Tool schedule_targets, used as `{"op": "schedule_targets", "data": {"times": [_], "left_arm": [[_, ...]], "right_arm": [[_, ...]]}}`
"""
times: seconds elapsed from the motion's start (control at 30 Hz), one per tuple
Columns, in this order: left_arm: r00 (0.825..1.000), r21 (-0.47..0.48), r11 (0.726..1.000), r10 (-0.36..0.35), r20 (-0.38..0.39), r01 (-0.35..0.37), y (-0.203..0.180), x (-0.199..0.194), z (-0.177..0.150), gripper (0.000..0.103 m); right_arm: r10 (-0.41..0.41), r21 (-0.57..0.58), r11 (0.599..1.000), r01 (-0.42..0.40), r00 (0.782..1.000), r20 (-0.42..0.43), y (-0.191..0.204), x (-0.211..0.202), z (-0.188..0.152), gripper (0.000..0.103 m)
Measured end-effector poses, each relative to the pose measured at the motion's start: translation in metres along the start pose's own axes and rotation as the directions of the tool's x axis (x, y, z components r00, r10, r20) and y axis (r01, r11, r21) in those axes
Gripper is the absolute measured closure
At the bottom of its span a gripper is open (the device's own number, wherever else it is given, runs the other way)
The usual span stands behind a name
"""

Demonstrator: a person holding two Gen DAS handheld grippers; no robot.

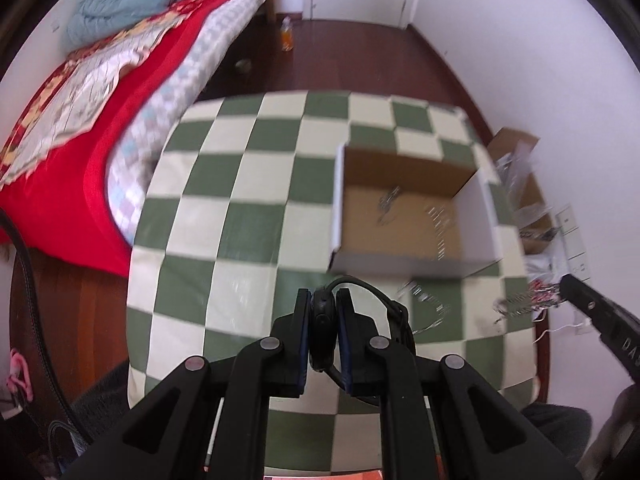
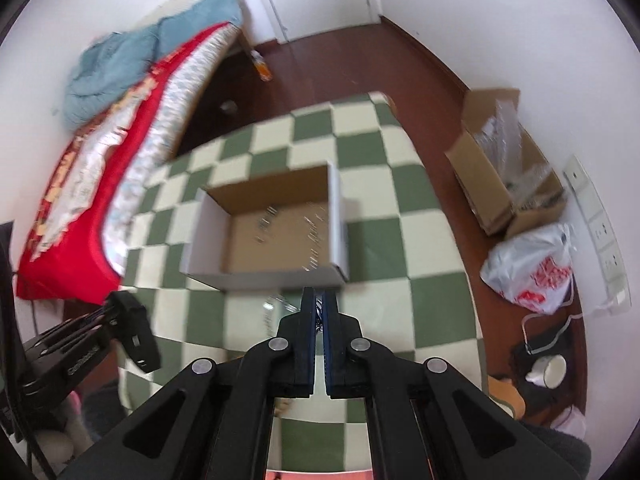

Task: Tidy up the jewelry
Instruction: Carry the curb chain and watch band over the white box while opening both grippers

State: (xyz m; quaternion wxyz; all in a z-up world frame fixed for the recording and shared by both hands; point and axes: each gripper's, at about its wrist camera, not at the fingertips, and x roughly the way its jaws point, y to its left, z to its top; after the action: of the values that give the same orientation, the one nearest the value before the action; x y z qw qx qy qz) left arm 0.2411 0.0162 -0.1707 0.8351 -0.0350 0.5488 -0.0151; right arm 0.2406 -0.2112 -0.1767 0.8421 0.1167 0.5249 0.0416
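My left gripper (image 1: 323,300) is clamped on a black watch (image 1: 320,320), my right gripper (image 2: 319,300) pinches a blurred silvery chain (image 2: 319,312) short of the open box (image 2: 276,276); either thin piece may slip out in transit.

Tablecloth (image 1: 256,184): green and cream checks. Box (image 2: 336,216): white outside, brown inside. Far-left blanket (image 1: 80,176): red; quilt (image 1: 132,0): blue. Right floor bag (image 2: 528,264): white, red print. Gripper pads (image 2: 308,332): blue.

Only partial "DA" legible, on right gripper (image 1: 568,286) arm
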Motion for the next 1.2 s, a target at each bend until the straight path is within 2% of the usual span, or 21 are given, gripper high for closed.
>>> {"op": "schedule_targets", "data": {"times": [0.17,0.33,0.63,0.87,1.0,1.1,1.13,1.17,1.2], "left_arm": [[0.999,0.029,0.999,-0.04,0.016,0.039,-0.013,-0.015,0.028,0.093],[0.997,0.055,0.996,-0.072,-0.017,0.072,-0.024,-0.009,0.063,0.093],[0.987,0.057,0.996,-0.054,-0.152,0.063,-0.026,0.057,0.093,0.093],[0.955,-0.019,0.994,-0.107,-0.275,0.106,-0.015,0.102,0.1,0.093],[0.944,-0.053,0.991,-0.133,-0.301,0.122,-0.015,0.112,0.102,0.09],[0.941,-0.073,0.989,-0.143,-0.305,0.126,-0.015,0.114,0.105,0.079],[0.945,-0.075,0.99,-0.138,-0.295,0.121,-0.014,0.112,0.107,0.063],[0.951,-0.082,0.989,-0.141,-0.276,0.123,-0.013,0.109,0.108,0.043],[0.956,-0.088,0.988,-0.147,-0.255,0.128,-0.012,0.105,0.11,0.037]], "right_arm": [[0.057,-0.043,0.998,-0.055,0.997,0.06,0.028,-0.034,0.027,0.1],[0.081,-0.063,0.995,-0.076,0.993,0.082,0.046,-0.041,0.056,0.1],[0.07,-0.044,0.997,-0.071,0.997,-0.017,0.053,0.024,0.086,0.1],[0.069,0.006,0.998,-0.069,0.99,-0.12,0.038,0.075,0.087,0.1],[0.071,0.015,0.997,-0.069,0.982,-0.177,0.032,0.097,0.086,0.1],[0.078,0.029,0.997,-0.073,0.974,-0.211,0.028,0.109,0.084,0.1],[0.079,0.04,0.997,-0.072,0.971,-0.227,0.025,0.113,0.083,0.099],[0.08,0.048,0.996,-0.071,0.969,-0.235,0.023,0.114,0.083,0.099],[0.084,0.052,0.996,-0.073,0.967,-0.239,0.022,0.115,0.083,0.099]]}}
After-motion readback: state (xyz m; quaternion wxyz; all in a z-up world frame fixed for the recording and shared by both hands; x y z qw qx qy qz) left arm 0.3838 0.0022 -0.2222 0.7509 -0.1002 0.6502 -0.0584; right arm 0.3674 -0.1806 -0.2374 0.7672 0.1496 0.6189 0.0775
